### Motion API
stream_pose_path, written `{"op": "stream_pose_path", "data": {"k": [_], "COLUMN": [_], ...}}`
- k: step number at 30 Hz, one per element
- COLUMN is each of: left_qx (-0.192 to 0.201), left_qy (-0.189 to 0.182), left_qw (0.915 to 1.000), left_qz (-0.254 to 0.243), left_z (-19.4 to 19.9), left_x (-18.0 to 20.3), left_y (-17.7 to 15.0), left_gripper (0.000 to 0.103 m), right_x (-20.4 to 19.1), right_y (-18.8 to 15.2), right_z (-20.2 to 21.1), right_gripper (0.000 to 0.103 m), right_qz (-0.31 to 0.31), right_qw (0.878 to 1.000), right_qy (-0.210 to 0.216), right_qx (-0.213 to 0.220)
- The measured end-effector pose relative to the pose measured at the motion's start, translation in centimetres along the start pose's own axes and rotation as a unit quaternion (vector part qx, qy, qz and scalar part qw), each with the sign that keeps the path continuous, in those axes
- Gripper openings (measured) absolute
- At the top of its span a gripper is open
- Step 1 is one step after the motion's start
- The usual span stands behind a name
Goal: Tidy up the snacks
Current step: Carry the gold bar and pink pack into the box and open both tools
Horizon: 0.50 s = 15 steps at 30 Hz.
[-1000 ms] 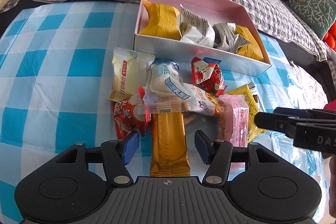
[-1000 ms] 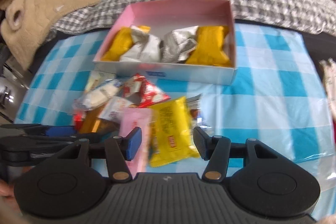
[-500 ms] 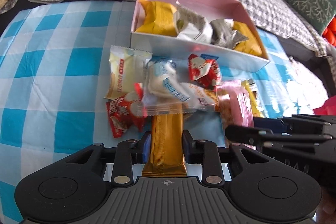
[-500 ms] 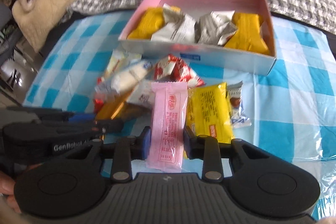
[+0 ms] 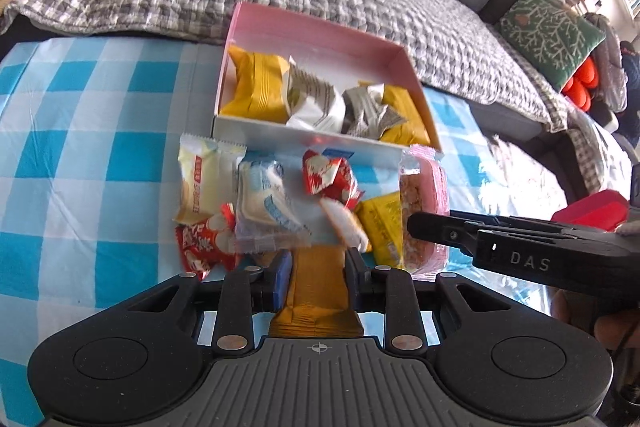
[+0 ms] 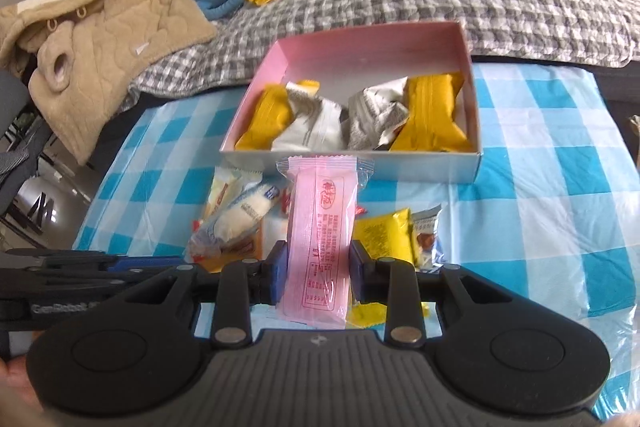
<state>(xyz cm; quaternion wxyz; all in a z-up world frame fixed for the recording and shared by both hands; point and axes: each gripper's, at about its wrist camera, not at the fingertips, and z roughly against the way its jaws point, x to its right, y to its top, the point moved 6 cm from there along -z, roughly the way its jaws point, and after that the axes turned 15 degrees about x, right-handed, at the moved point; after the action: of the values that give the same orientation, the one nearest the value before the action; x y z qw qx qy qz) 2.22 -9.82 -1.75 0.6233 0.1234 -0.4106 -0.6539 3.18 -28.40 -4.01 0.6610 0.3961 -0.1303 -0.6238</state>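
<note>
Between the left gripper (image 5: 316,277) fingers: gold snack bar (image 5: 316,291) clamped, low at pile's near edge | right gripper (image 6: 318,277): closed on pink snack packet (image 6: 320,239), raised, pointing at box | snack pile (image 5: 276,207) on checked surface (image 5: 80,155) | beyond: pink box (image 6: 360,163) holding yellow and white packets.

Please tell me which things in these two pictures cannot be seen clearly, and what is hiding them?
- Gold bar, left wrist view: its near end is hidden behind the left gripper body; its far end lies under other packets.
- Pile of loose snacks, right wrist view: partly covered by the pink packet that the right gripper holds.
- Packet print: too small or blurred to read in both views.
- Pink box floor: covered in front by packets.
</note>
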Motion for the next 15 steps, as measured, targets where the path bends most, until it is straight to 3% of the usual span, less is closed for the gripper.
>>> {"op": "stream_pose_path", "data": {"k": [1, 6, 10, 15], "left_qx": [0.003, 0.012, -0.022, -0.080], "left_qy": [-0.004, -0.005, 0.004, 0.012], "left_qw": [1.0000, 0.9998, 0.9991, 0.9948], "left_qz": [0.001, -0.015, -0.035, -0.062], "left_z": [0.2, 0.2, -0.8, -2.3], "left_x": [0.0, 0.0, -0.2, 0.7], "left_y": [0.2, 0.7, -0.6, -3.9], "left_gripper": [0.006, 0.006, 0.007, 0.031], "right_x": [0.4, 1.4, 1.3, 1.3], "right_y": [0.2, 0.7, 0.5, 0.7], "right_z": [0.1, 0.2, 0.1, 0.1], "right_gripper": [0.029, 0.029, 0.029, 0.029], "right_qz": [-0.001, -0.003, 0.000, 0.004], "right_qw": [1.000, 1.000, 1.000, 1.000], "right_qy": [-0.005, -0.022, -0.022, -0.023], "right_qx": [0.003, 0.013, 0.012, 0.014]}}
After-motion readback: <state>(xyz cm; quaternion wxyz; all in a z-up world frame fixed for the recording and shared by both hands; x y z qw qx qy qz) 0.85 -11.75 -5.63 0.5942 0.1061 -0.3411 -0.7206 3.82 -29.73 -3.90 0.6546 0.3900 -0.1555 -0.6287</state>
